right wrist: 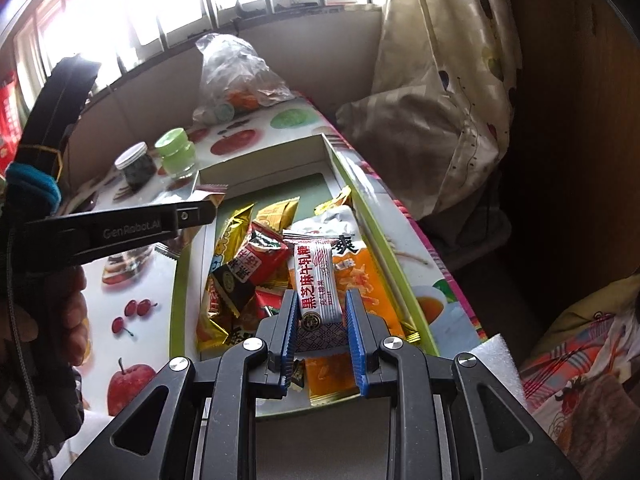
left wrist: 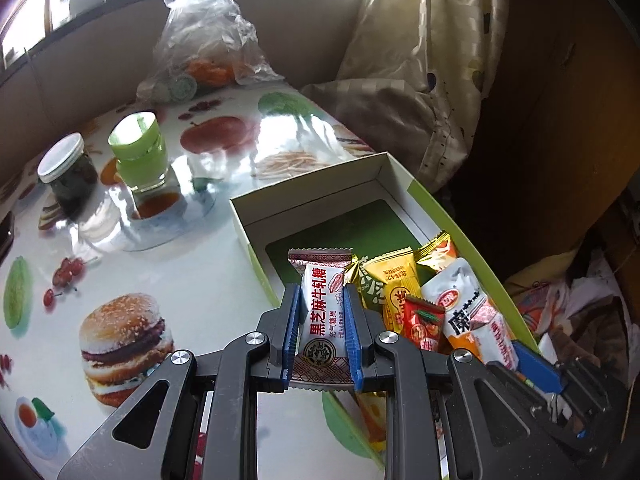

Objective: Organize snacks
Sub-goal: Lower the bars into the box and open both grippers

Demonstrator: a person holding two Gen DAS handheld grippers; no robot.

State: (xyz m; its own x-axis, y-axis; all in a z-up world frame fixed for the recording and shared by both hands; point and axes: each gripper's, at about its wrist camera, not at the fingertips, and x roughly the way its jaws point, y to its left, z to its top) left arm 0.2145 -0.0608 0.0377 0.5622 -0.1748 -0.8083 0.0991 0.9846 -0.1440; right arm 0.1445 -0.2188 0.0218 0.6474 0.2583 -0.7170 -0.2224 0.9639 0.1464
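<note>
Each gripper pinches a white sesame nougat bar lengthwise, long axis running straight ahead along the fingers. The left gripper [left wrist: 322, 320] holds its left bar [left wrist: 322, 312] over the near-left end of the box [left wrist: 256, 216]; the right gripper [right wrist: 322, 322] holds its right bar [right wrist: 318, 284] over the snack pile [right wrist: 248, 264]. Beyond lies the box's bare green floor, the likely drop spot, nearer the left gripper.

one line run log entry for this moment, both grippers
left gripper: shut on white sesame candy packet | right gripper: shut on second white candy packet | both over snack box | box: part filled, far end bare
</note>
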